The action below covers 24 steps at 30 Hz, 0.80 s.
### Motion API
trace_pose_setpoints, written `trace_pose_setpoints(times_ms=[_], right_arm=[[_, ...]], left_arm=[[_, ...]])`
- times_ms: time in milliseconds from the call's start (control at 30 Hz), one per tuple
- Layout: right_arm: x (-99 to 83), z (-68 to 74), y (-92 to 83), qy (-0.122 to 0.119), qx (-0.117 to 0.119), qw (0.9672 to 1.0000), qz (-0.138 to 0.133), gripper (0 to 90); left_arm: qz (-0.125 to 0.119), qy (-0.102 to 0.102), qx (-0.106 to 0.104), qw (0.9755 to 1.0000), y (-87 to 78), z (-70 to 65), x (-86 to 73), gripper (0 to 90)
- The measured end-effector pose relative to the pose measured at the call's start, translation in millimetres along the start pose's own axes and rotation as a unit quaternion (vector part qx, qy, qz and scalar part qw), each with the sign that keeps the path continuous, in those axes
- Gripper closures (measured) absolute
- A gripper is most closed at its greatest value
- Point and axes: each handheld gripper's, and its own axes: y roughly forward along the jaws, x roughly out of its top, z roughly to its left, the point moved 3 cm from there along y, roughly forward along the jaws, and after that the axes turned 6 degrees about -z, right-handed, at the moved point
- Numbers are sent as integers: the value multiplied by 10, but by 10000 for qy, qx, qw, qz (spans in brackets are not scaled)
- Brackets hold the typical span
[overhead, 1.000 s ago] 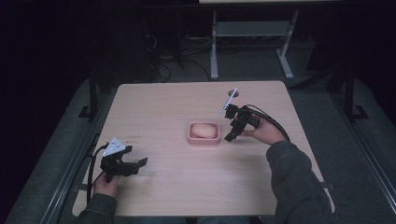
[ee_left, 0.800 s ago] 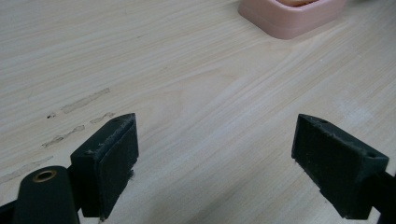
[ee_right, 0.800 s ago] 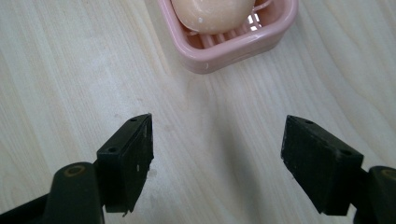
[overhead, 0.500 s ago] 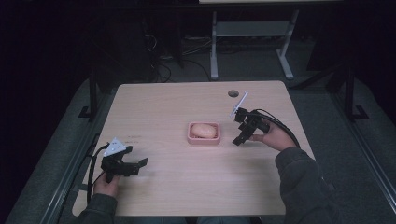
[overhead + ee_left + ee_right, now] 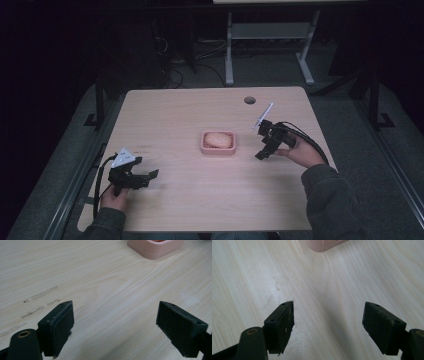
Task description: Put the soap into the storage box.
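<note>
A dim room with a dark floor and a metal frame is seen behind a pale wooden tabletop (image 5: 200, 205). A pink dish (image 5: 218, 142) holding a pale rounded item is set near the tabletop's middle; its rim is also seen at the top of the left gripper view (image 5: 155, 248) and of the right gripper view (image 5: 324, 245). The right claw (image 5: 263, 150) is held just beside the dish, on its right, apart from it, with jaws spread wide and nothing gripped (image 5: 328, 325). The left claw (image 5: 148, 176) is held low near the front left corner, well apart from the dish, likewise wide open and empty (image 5: 115, 327). A small round hole (image 5: 250, 100) is seen near the tabletop's far edge.
</note>
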Motion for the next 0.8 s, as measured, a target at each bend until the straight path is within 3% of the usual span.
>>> trace_pose_setpoints(times_ms=[800], right_arm=[[-528,68,-52,314,-140,9992,-201,249]], left_arm=[[12,37,2,10000,11,0,-10,143]])
